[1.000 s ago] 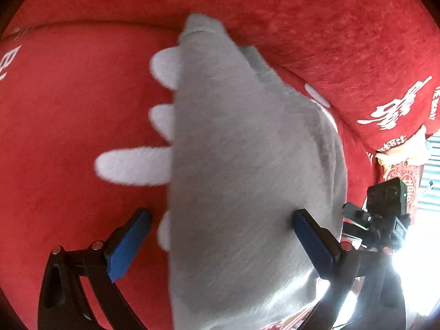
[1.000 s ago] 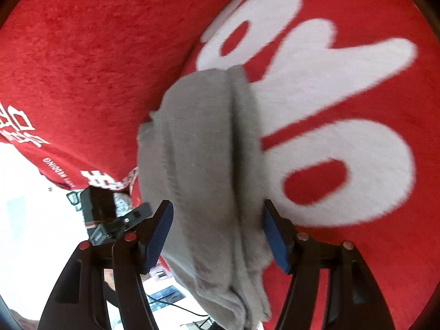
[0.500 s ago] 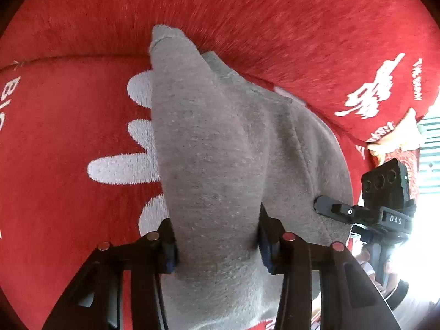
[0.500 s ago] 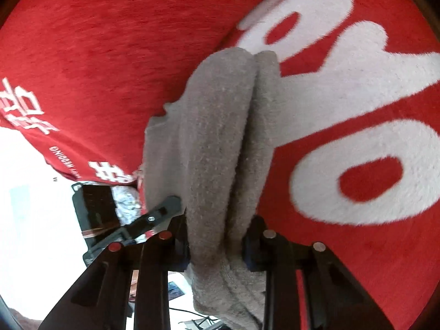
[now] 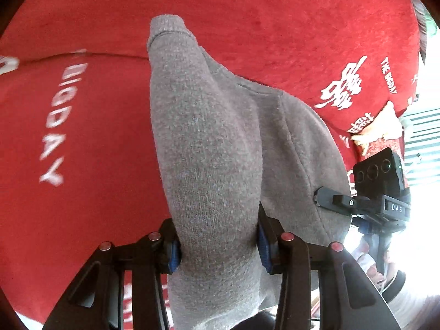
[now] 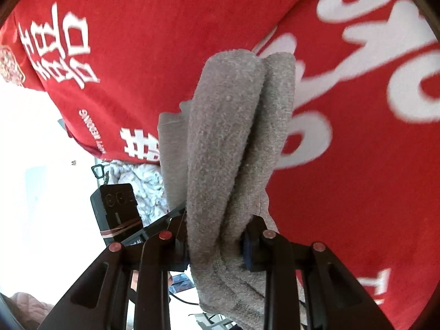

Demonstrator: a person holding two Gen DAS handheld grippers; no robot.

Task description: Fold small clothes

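A small grey knit garment point(image 5: 209, 148) is held up over a red blanket point(image 5: 82, 137) with white lettering. My left gripper point(image 5: 217, 244) is shut on one bunched end of it, the fabric squeezed between the blue pads. My right gripper point(image 6: 216, 243) is shut on the other end point(image 6: 228, 143), where the fleecy inner side shows in thick folds. The garment hangs between both grippers. Its far hem point(image 5: 167, 27) points toward the back cushion.
The red blanket point(image 6: 357, 192) covers a seat and backrest. The right gripper's camera block point(image 5: 376, 176) shows at the left view's right edge. The left gripper's block point(image 6: 115, 206) shows in the right view. A patterned cloth point(image 6: 134, 178) lies past the blanket's edge.
Both grippers went from open around the garment to shut on it. They have since lifted it and shifted, so different blanket lettering shows behind.
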